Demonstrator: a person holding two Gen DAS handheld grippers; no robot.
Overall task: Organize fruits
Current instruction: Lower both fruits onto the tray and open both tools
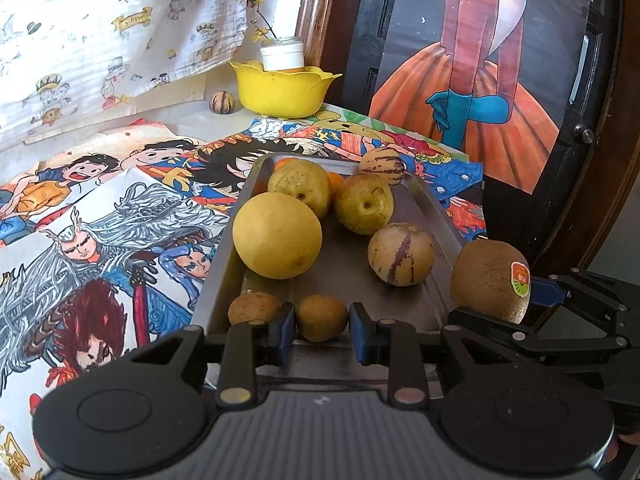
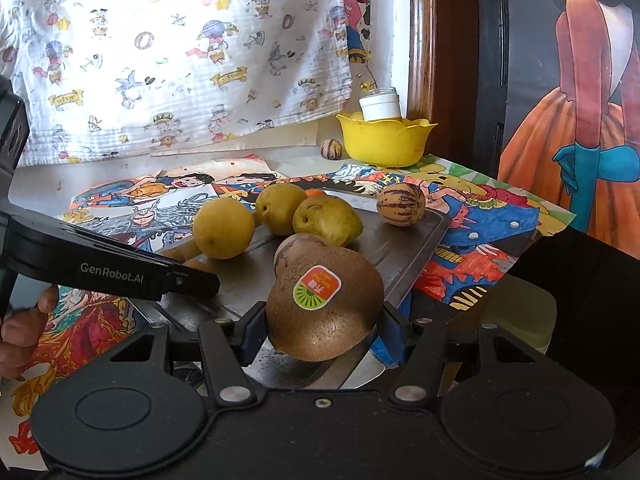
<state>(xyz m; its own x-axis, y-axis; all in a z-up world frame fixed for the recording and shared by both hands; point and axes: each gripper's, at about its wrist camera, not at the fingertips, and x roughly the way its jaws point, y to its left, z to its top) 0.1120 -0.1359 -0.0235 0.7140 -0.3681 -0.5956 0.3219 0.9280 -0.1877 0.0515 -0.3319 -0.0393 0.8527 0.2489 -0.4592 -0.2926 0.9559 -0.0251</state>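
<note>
Right gripper (image 2: 324, 330) clamps the kiwi (image 2: 326, 308) — left gripper (image 1: 322, 330) level, straddling a longan (image 1: 321, 317).

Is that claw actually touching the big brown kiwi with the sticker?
Touching. In the right wrist view, both fingers of the right gripper press against the kiwi's sides.

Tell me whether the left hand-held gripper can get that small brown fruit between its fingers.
Probably yes. The left hand-held gripper is open with the small brown fruit already between its fingers at the tray's near edge. A second small fruit lies just outside the left finger, but apart.
</note>
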